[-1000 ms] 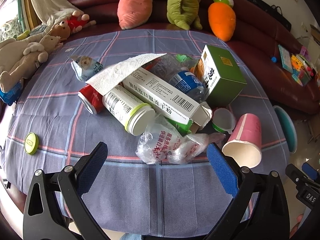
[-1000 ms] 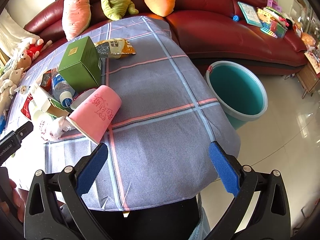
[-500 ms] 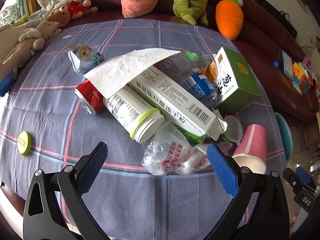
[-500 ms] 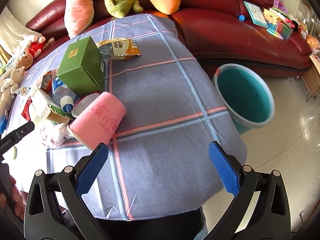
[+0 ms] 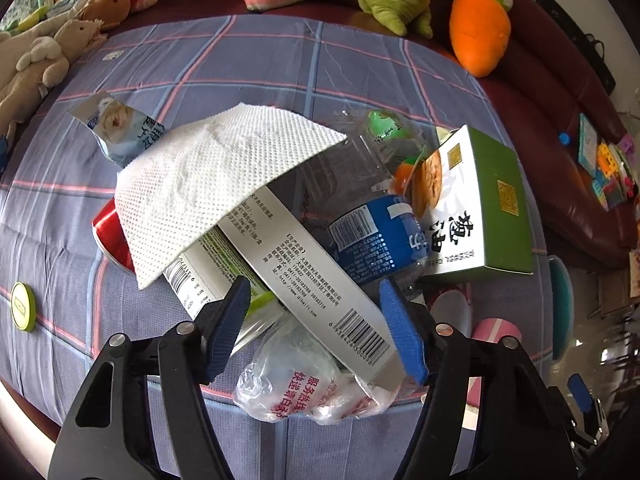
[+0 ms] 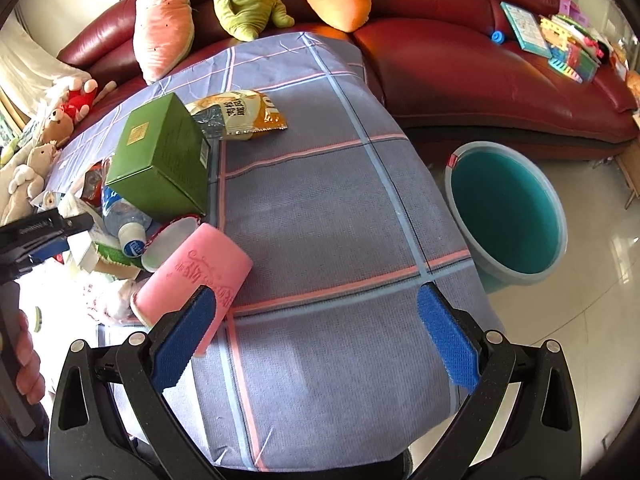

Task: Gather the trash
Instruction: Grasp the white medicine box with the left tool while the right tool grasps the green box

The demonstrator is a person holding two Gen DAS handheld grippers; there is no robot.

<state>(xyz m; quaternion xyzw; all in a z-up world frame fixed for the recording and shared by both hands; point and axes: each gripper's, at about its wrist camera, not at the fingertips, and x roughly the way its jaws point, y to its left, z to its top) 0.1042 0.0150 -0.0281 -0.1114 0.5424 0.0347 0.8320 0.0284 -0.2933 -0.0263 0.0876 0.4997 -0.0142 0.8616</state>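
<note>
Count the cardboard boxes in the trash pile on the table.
2. A long white box lies between the left gripper's closing jaws, partly under a paper towel. A green box lies at the pile's right. Others may be buried.

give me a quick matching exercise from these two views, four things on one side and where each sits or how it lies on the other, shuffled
Things:
1. paper towel
2. pink paper cup
3. teal bucket
4. snack packet

Places or states:
A. on the floor beside the table
B. draped over the top of the trash pile
C. lying flat on the cloth behind the green box
D. tipped on its side at the pile's edge

Pairs: 1-B, 2-D, 3-A, 4-C
</note>
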